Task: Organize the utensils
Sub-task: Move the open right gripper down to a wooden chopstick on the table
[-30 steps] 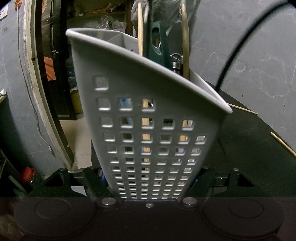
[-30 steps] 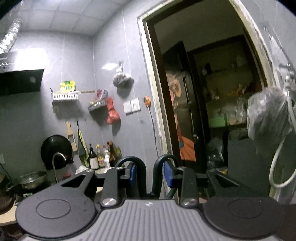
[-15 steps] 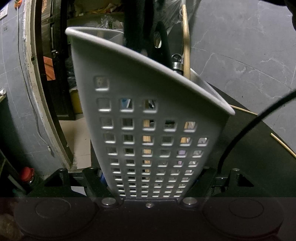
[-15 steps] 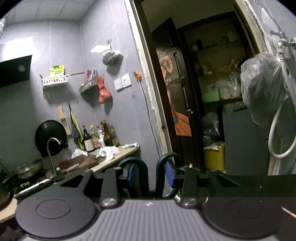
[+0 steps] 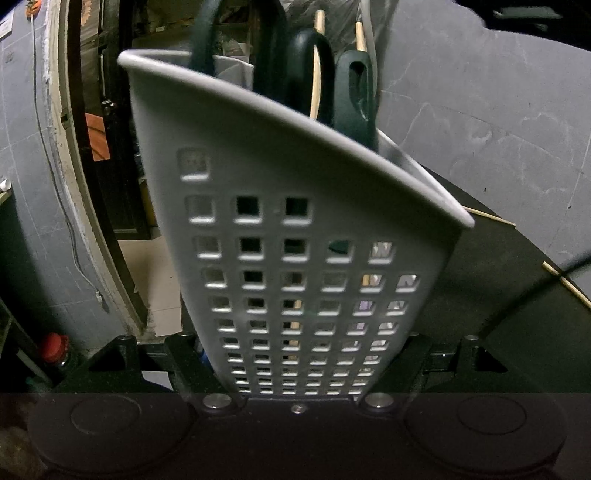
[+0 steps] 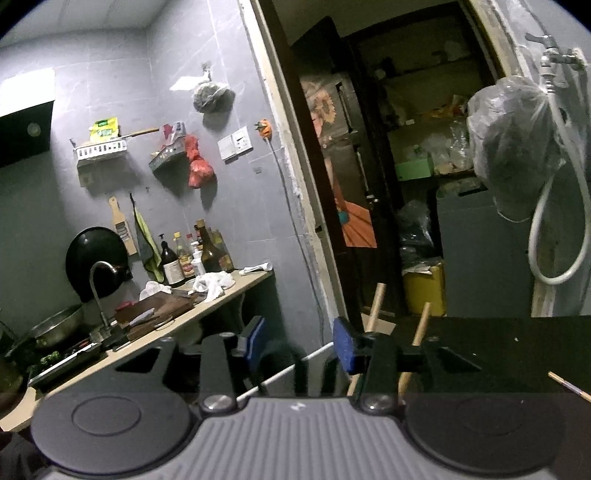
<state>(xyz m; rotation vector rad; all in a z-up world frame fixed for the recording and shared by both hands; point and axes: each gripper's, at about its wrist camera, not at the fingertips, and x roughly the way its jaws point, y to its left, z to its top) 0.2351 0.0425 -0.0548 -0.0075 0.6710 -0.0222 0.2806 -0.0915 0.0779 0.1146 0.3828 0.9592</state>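
While the left gripper [image 5: 295,373] clamps the base of the white perforated utensil holder [image 5: 295,229], its fingers [image 5: 184,363] press against both sides of that holder and keep it tilted away from the camera. Dark green scissors [image 5: 314,77] stand in the holder with their handle loops above its rim, and beside them rise a second dark green handle [image 5: 356,96] and two wooden chopsticks [image 5: 318,22]. More pale wood shows through the square holes in the holder's wall. Behind the holder and to its right lies the black worktop [image 5: 517,288], with two loose chopsticks [image 5: 567,286] on it — one near the far edge, one further right.

Over the holder's rim [image 6: 280,373] sits the right gripper [image 6: 299,347]; its blue-padded fingers [image 6: 343,345] have just been opening and now stand parted, with the dark scissor handles low between them and no pad visibly pressing on them. Just right of the right pad, two wooden stick ends [image 6: 378,299] poke up out of the holder. Further right of the holder, a loose chopstick [image 6: 569,386] rests on the black worktop.

Beyond the holder — to its left — a kitchen counter [image 6: 207,306] carries bottles, cloths and a cutting board, and a dark doorway [image 6: 369,184] opens behind it.
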